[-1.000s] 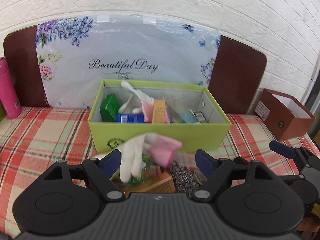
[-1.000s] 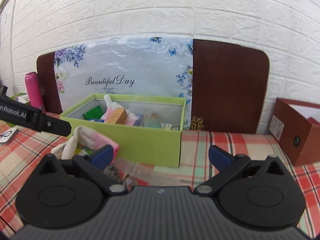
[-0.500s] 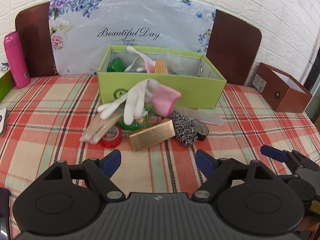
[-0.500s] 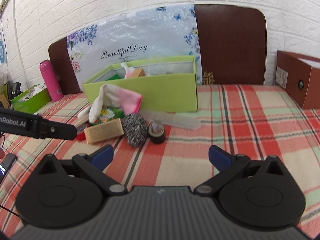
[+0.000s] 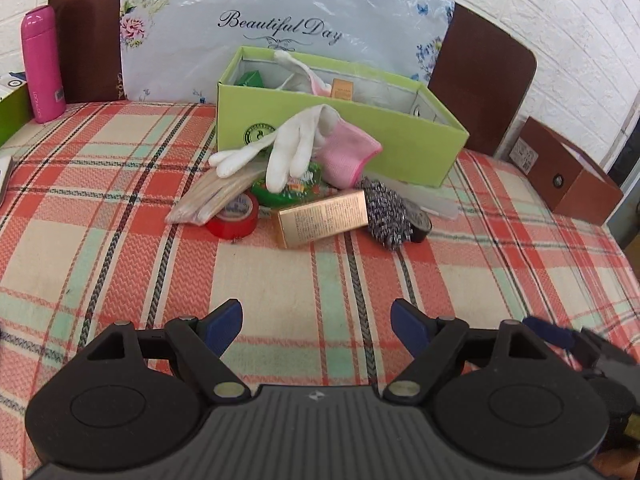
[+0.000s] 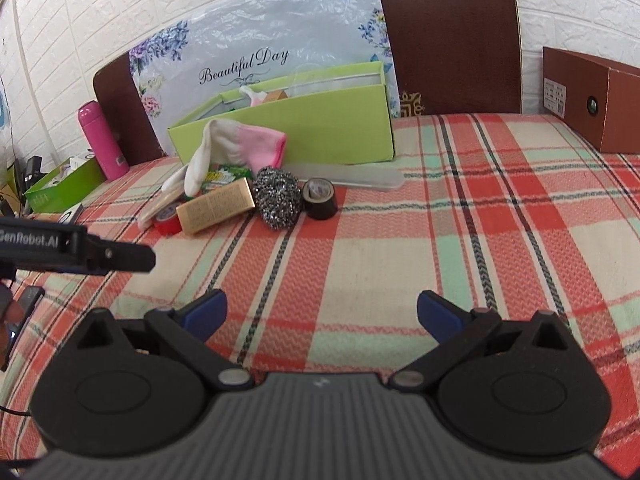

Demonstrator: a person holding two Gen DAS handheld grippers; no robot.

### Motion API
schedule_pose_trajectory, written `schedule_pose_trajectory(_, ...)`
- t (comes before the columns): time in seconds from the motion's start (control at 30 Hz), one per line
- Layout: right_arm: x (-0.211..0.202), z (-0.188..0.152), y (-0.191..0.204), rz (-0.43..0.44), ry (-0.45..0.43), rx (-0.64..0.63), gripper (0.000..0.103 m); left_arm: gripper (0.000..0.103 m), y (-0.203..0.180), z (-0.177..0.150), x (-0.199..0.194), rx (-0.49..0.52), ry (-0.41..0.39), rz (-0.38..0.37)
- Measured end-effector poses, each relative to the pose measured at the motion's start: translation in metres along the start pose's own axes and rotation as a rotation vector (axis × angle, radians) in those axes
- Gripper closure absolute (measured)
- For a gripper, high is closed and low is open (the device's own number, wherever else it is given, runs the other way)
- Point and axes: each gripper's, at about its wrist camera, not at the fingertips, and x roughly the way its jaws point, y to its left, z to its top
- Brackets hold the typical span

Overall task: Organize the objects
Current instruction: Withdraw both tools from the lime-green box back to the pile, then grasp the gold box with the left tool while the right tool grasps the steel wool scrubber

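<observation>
We hold the left claw point(image 5: 318, 326) and right claw point(image 6: 322, 314) spread wide and empty over a plaid tablecloth point(image 5: 328, 280) against a white brick wall point(image 6: 120, 4). Ahead of both we count one green box point(image 5: 400, 148), one glove point(image 5: 296, 148), one gold box point(image 5: 322, 218), one scrubber point(image 6: 277, 197), two tape rolls point(image 5: 234, 218), and far left one pink bottle point(image 5: 42, 64).

Both wrist views low, facing green box point(image 5: 340, 148).
</observation>
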Motion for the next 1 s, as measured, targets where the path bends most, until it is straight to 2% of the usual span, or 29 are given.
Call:
schedule_pose_trajectory(0.1, -0.001, -0.001, 0.0, 0.002, 0.004, 0.007, 0.0, 0.019, -0.002, 0.015, 0.006, 0.026, -0.047, -0.028)
schedule_pose_trajectory(0.23, -0.002, -0.001, 0.001, 0.005, 0.004, 0.002, 0.0, 0.023, -0.015, 0.038, 0.026, 0.139, -0.084, -0.051)
schedule_pose_trajectory(0.33, -0.003, -0.002, 0.0, 0.003, 0.007, -0.001, 0.0, 0.023, -0.02, 0.049, 0.048, 0.211, -0.086, -0.036)
schedule_pose_trajectory(0.37, -0.002, -0.001, -0.001, 0.001, 0.008, -0.001, 0.0, 0.026, -0.02, 0.051, 0.057, 0.218, -0.067, -0.029)
schedule_pose_trajectory(0.4, -0.002, -0.001, -0.001, -0.001, 0.008, -0.002, 0.0, 0.04, -0.019, 0.053, 0.064, 0.216, -0.042, -0.035)
schedule_pose_trajectory(0.43, -0.001, 0.0, -0.001, -0.002, 0.007, -0.006, 0.0, 0.047, -0.016, 0.054, 0.072, 0.212, -0.007, -0.049)
schedule_pose_trajectory(0.5, 0.002, 0.003, -0.001, -0.003, 0.005, -0.02, 0.0, 0.065, -0.014, 0.048, 0.07, 0.24, -0.026, -0.036)
schedule_pose_trajectory(0.6, 0.015, 0.01, 0.002, -0.015, 0.017, -0.042, 0.001, 0.076, -0.013, 0.039, 0.059, 0.259, -0.021, -0.07)
schedule_pose_trajectory(0.67, 0.028, 0.017, 0.006, -0.012, 0.027, -0.066, 0.011, 0.076, -0.011, 0.031, 0.052, 0.243, -0.019, -0.1)
schedule_pose_trajectory(0.83, 0.062, 0.039, 0.026, -0.004, -0.01, -0.195, 0.027, 0.076, 0.001, 0.014, 0.049, 0.19, 0.003, -0.082)
schedule_pose_trajectory(0.97, 0.085, 0.053, 0.044, 0.036, -0.001, -0.299, 0.045, 0.076, 0.014, 0.022, 0.043, 0.136, -0.007, -0.088)
schedule_pose_trajectory(1.0, 0.091, 0.054, 0.048, 0.032, 0.001, -0.324, 0.046, 0.076, 0.015, 0.026, 0.043, 0.126, -0.005, -0.092)
